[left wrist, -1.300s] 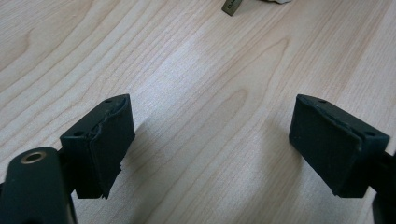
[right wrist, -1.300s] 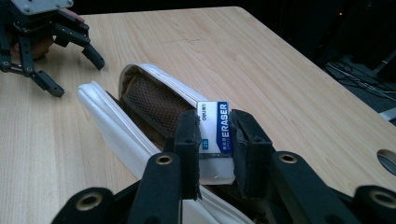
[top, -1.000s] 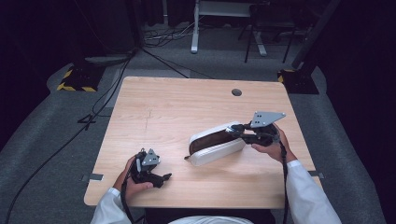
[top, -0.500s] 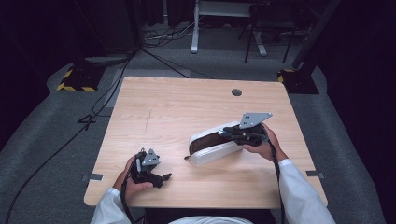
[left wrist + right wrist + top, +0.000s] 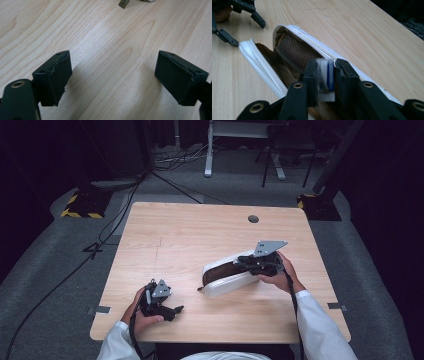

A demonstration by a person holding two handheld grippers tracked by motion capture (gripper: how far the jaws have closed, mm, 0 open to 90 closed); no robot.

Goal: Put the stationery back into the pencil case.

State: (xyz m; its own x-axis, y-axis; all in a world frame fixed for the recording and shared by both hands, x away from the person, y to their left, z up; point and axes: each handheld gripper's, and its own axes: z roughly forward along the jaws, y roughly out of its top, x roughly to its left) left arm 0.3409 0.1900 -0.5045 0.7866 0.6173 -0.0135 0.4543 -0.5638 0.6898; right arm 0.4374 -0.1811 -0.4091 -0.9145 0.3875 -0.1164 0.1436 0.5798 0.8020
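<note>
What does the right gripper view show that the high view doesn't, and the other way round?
Right gripper view: a small white-and-blue item between the right gripper jaws, which have just been opening, and brown mesh lining. High view: the whole wooden table, both sleeves, the floor. Both: the open white pouch and the left gripper.

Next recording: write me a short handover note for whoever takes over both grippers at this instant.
Right gripper: jaws have just been easing open, a small white and blue item between them, over the mouth of the open white pouch.
Left gripper: open, nothing between the jaws, low over bare table at the near left.
Pouch: lying unzipped right of centre, brown lining showing.
Done: item brought to the pouch opening.
Left: probably let it go inside, pull the gripper out, then zip up.
</note>
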